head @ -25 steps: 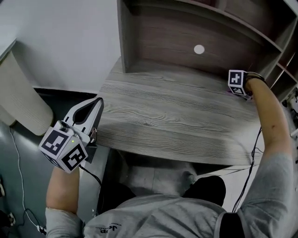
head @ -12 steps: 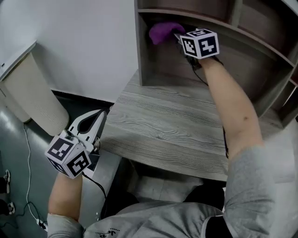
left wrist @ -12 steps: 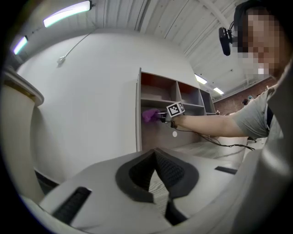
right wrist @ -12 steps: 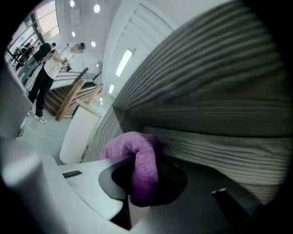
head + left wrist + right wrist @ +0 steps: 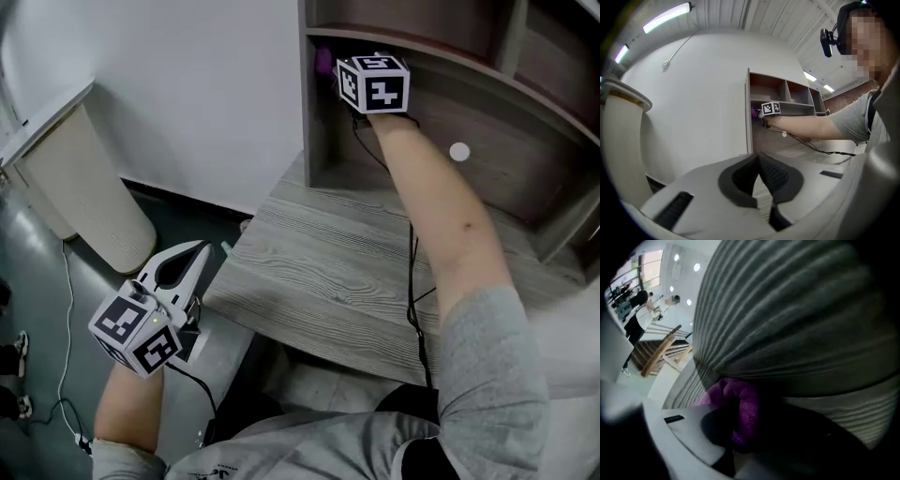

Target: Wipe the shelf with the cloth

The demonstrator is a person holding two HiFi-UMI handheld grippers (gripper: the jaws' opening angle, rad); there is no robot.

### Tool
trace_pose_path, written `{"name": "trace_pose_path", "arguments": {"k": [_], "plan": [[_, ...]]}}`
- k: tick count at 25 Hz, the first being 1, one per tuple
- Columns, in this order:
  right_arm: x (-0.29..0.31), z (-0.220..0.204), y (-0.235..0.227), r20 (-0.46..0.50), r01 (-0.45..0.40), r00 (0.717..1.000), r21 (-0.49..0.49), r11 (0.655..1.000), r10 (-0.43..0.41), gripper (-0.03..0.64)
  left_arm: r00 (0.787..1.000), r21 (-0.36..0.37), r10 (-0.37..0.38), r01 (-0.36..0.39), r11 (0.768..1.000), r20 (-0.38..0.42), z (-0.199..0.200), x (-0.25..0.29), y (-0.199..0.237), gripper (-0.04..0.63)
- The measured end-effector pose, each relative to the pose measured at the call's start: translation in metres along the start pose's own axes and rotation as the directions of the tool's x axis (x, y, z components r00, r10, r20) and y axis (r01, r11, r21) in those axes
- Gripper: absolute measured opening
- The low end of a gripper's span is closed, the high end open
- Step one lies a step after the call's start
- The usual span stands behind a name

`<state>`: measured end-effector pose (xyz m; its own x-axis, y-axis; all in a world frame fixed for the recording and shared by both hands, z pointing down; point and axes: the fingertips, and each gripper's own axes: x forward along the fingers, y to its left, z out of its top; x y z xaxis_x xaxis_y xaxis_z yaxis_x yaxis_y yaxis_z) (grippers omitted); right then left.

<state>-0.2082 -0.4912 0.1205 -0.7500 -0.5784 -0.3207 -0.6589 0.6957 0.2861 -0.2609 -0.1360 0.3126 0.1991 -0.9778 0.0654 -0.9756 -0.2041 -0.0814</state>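
Cloth [image 5: 323,61], purple and bunched, sat at 12 o'clock in the head view, tucked into the left end of the shelf [image 5: 441,54] beside the unit's upright side panel [image 5: 316,122]. Your right gripper [image 5: 337,70] had its jaws closed on it. In the right gripper view the purple wad filled the space between the dark pads and bulged past their tips against the grey wood grain. Only a sliver of the cloth showed from above, at 9 o'clock of the marker cube [image 5: 373,82]. Your right forearm [image 5: 431,206] reached up across the desk top [image 5: 319,272] from 5 o'clock, with a black cable [image 5: 411,281] trailing along it. A small white disc [image 5: 459,151] lay on the back panel at 3 o'clock of the cube.

Your left gripper [image 5: 759,158] hung at 8 o'clock in the head view, off the desk's left edge and over the dark floor [image 5: 202,211]. Its pads met at the tips and nothing was between them. It was well apart from the cloth. A beige bin [image 5: 84,187] stood at 10 o'clock against the white wall [image 5: 187,84].
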Motion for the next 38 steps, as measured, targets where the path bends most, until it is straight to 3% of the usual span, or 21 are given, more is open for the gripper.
{"name": "trace_pose_path", "arguments": {"k": [3,6,10,13,18,22,25,27,28,32,34,36,38], "plan": [[-0.001,-0.004,0.006,-0.068,-0.042,0.997,-0.157,0.987,0.032,0.058,1.000,-0.008,-0.008,0.009,1.000,0.015,0.000,0.001,0.002,0.021],[-0.004,-0.028,0.013,-0.168,-0.100,0.984,-0.245,0.964,0.059,0.057,1.000,-0.018,-0.016,0.016,1.000,0.018,-0.004,0.000,0.003,0.021],[-0.021,-0.105,0.031,-0.352,-0.216,0.931,-0.311,0.926,0.098,0.056,1.000,-0.030,-0.020,0.021,0.999,0.007,-0.016,-0.004,0.005,0.021],[-0.035,-0.156,0.047,-0.473,-0.323,0.870,-0.329,0.888,0.141,0.055,1.000,-0.033,-0.018,0.018,0.999,0.001,-0.022,-0.003,0.008,0.021],[-0.060,-0.238,0.080,-0.696,-0.544,0.690,-0.316,0.778,0.199,0.055,1.000,-0.043,-0.013,0.014,0.999,0.012,-0.021,0.000,0.009,0.021],[-0.068,-0.270,0.079,-0.767,-0.558,0.608,-0.228,0.797,0.206,0.055,0.999,-0.049,-0.015,0.017,0.999,0.032,-0.017,0.002,0.009,0.021],[-0.069,-0.269,0.079,-0.786,-0.549,0.582,-0.189,0.814,0.210,0.057,0.999,-0.052,-0.018,0.020,0.998,0.040,-0.015,0.001,0.009,0.021],[-0.066,-0.255,0.076,-0.761,-0.534,0.606,-0.174,0.828,0.231,0.056,0.999,-0.056,-0.024,0.026,0.998,0.036,-0.016,0.001,0.007,0.021],[-0.062,-0.240,0.071,-0.724,-0.508,0.642,-0.154,0.847,0.253,0.057,0.999,-0.056,-0.029,0.031,0.998,0.031,-0.017,0.002,0.006,0.021],[-0.040,-0.130,0.034,-0.431,-0.336,0.856,-0.043,0.941,0.286,0.058,0.999,-0.050,-0.043,0.044,0.998,0.022,-0.018,0.006,0.004,0.021],[-0.035,-0.071,0.020,-0.265,-0.281,0.926,-0.009,0.960,0.269,0.058,0.999,-0.052,-0.049,0.050,0.997,0.023,-0.017,0.006,0.003,0.021],[-0.034,-0.029,0.018,-0.141,-0.262,0.956,-0.008,0.965,0.259,0.058,0.998,-0.045,-0.055,0.056,0.997,0.023,-0.016,0.007,0.002,0.021],[-0.033,-0.003,0.025,-0.060,-0.268,0.962,-0.010,0.963,0.267,0.058,0.998,-0.042,-0.053,0.054,0.998,0.027,-0.012,0.006,0.003,0.021]]}}
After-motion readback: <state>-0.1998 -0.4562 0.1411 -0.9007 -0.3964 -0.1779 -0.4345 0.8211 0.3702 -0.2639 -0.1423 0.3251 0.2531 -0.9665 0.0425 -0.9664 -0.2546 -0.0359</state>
